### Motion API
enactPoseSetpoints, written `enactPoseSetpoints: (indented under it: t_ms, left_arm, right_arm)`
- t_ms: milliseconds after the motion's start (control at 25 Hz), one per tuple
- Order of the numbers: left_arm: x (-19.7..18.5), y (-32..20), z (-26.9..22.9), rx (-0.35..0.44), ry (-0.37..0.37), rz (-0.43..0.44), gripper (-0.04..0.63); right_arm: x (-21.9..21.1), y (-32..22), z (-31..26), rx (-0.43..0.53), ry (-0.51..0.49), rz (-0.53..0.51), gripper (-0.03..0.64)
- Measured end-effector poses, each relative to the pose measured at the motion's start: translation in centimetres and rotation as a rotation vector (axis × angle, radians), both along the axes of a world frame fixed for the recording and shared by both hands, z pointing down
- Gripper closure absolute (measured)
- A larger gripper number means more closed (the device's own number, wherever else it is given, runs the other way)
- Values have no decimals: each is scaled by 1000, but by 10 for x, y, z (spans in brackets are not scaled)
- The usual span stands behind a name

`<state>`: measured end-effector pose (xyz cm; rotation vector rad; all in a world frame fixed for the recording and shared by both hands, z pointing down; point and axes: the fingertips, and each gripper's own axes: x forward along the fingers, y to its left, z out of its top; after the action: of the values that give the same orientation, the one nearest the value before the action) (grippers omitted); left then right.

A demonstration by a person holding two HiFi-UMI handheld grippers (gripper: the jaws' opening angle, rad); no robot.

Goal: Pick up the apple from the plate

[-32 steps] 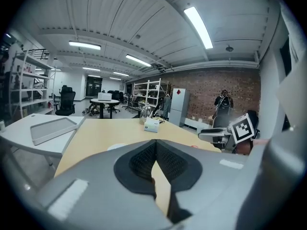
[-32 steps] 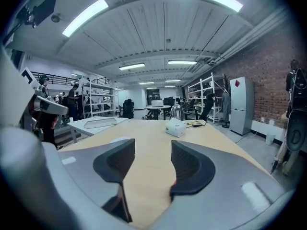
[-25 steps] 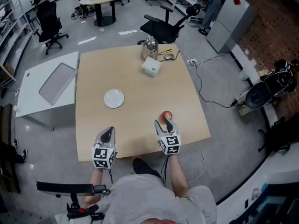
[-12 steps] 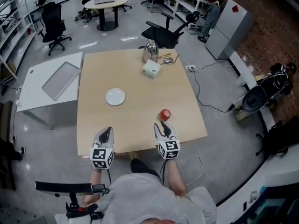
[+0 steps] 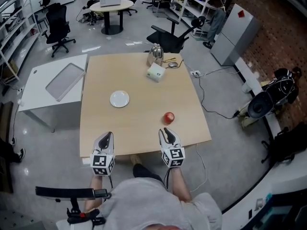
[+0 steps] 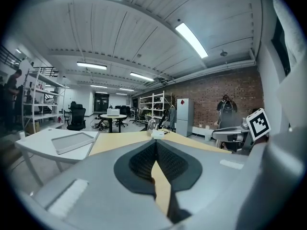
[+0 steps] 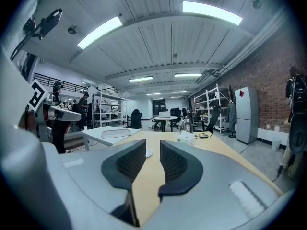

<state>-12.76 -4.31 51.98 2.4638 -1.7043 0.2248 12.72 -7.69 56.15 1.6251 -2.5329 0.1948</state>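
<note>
Showing only overhead, apple (image 5: 168, 117) sits beyond right gripper (image 5: 166, 130), whose parted, empty jaws have been closing; left gripper (image 5: 109, 135) jaws touch.

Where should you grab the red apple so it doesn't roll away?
Around its fat middle, one finger each side. The apple is round and sits alone on the bare table, so squeezing its widest part probably holds best. Come from the near edge with the right gripper, the closest. Its fingers have just been closing on nothing, so open them wider first.
</note>
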Motion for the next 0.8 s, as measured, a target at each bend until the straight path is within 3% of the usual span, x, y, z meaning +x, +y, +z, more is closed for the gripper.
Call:
enactPoseSetpoints:
  t_ms: [800]
  left_arm:
    - [-16, 32, -5, 26, 13, -16, 575]
  right_arm:
    - [-4, 35, -5, 26, -11, 25, 593]
